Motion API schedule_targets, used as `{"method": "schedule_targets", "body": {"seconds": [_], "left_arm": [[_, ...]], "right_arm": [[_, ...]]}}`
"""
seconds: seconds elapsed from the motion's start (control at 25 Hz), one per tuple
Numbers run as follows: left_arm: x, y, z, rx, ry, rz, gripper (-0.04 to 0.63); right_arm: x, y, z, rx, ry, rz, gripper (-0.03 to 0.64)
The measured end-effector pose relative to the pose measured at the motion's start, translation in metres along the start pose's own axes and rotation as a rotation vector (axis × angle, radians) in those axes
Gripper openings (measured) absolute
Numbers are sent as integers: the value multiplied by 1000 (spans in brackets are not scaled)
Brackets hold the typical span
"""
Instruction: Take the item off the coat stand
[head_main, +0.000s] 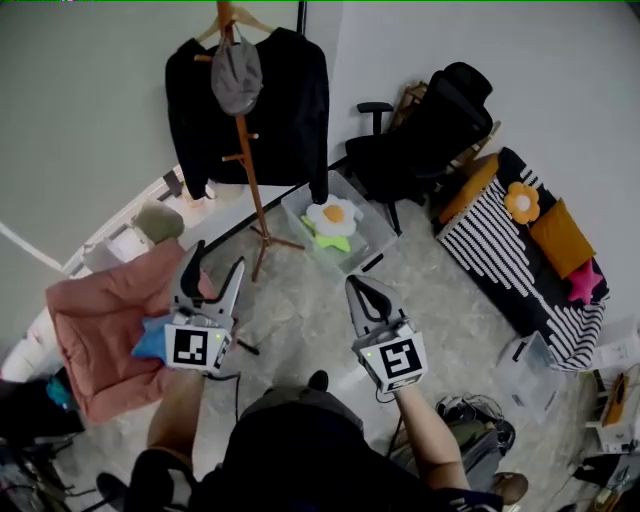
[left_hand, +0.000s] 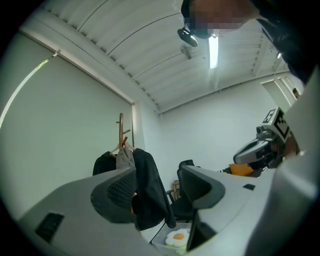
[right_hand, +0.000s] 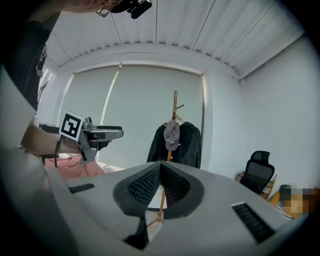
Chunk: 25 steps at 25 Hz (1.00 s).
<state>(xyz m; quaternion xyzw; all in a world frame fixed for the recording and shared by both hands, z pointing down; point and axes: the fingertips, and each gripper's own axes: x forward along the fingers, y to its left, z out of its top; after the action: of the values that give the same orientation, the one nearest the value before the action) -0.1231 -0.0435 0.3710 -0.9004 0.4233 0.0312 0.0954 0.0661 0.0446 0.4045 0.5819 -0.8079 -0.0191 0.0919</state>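
Observation:
A wooden coat stand (head_main: 247, 165) stands by the far wall. It carries a black jacket (head_main: 295, 110) on a hanger and a grey cap (head_main: 237, 76) hung in front of it. My left gripper (head_main: 216, 261) is open and empty, well short of the stand's base. My right gripper (head_main: 358, 287) is shut and empty, lower and to the right. In the left gripper view the jacket (left_hand: 150, 192) and cap (left_hand: 125, 157) show between the spread jaws of that gripper (left_hand: 157, 187). The right gripper view shows the cap (right_hand: 171, 135) and stand (right_hand: 175, 102) far beyond that gripper's (right_hand: 160, 172) closed pads.
A clear bin (head_main: 372, 238) with a flower plush (head_main: 333, 217) sits right of the stand's feet. A black office chair (head_main: 430, 130) is in the corner, with a striped sofa (head_main: 500, 255) and cushions to the right. A pink armchair (head_main: 100, 320) is at my left.

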Motion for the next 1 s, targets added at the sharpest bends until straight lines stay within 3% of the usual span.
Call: {"method": "schedule_targets", "body": {"seconds": [0.24, 0.64, 0.84, 1.0], "left_arm": [[66, 9, 4, 15, -4, 54, 285], [166, 74, 4, 62, -41, 75, 285], [217, 106, 6, 126, -48, 92, 285], [251, 128, 5, 194, -27, 153, 285]], "right_arm": [[46, -46, 16, -73, -31, 70, 18], [147, -79, 46, -107, -77, 75, 18], [190, -88, 62, -117, -89, 75, 18], [214, -93, 64, -121, -89, 104, 18]]}}
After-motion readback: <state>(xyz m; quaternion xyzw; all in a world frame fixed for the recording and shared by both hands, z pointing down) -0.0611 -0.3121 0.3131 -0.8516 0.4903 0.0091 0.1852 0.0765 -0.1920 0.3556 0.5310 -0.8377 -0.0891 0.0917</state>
